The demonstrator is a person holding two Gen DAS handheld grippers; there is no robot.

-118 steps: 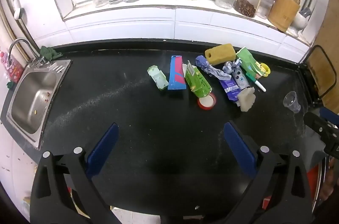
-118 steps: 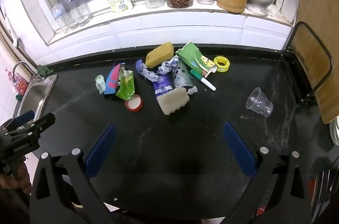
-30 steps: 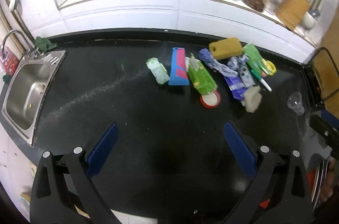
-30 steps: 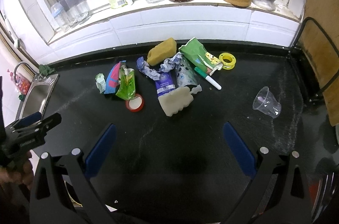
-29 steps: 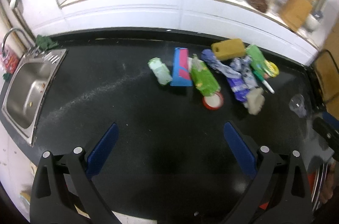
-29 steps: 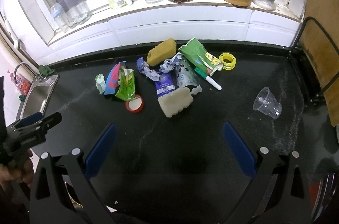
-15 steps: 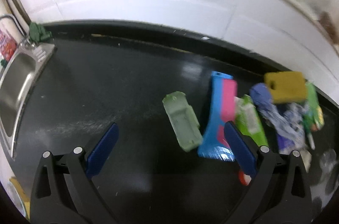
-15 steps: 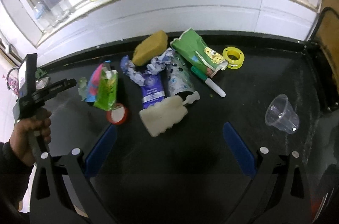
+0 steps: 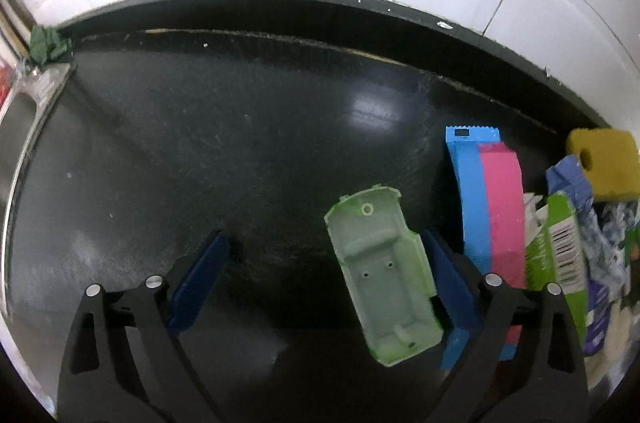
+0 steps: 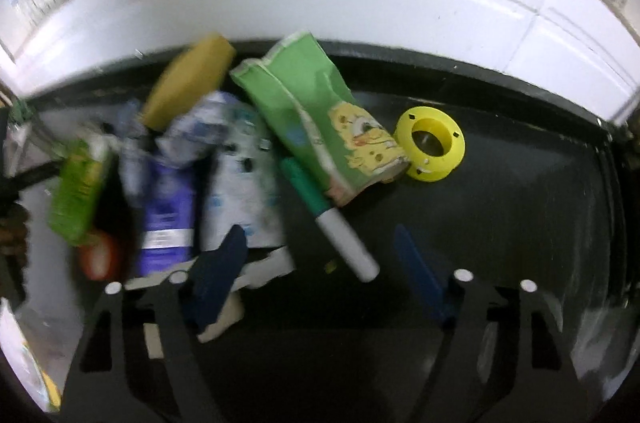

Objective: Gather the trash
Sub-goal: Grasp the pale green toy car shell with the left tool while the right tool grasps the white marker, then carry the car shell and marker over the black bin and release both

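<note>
Green: one tray [image 9: 382, 275], one marker [image 10: 328, 219]

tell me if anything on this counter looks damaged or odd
The pale green plastic shell between the left hand-held gripper's closing fingers lies hollow side up, apparently a broken-off part. The green cartoon snack bag lies torn open and crumpled.
</note>
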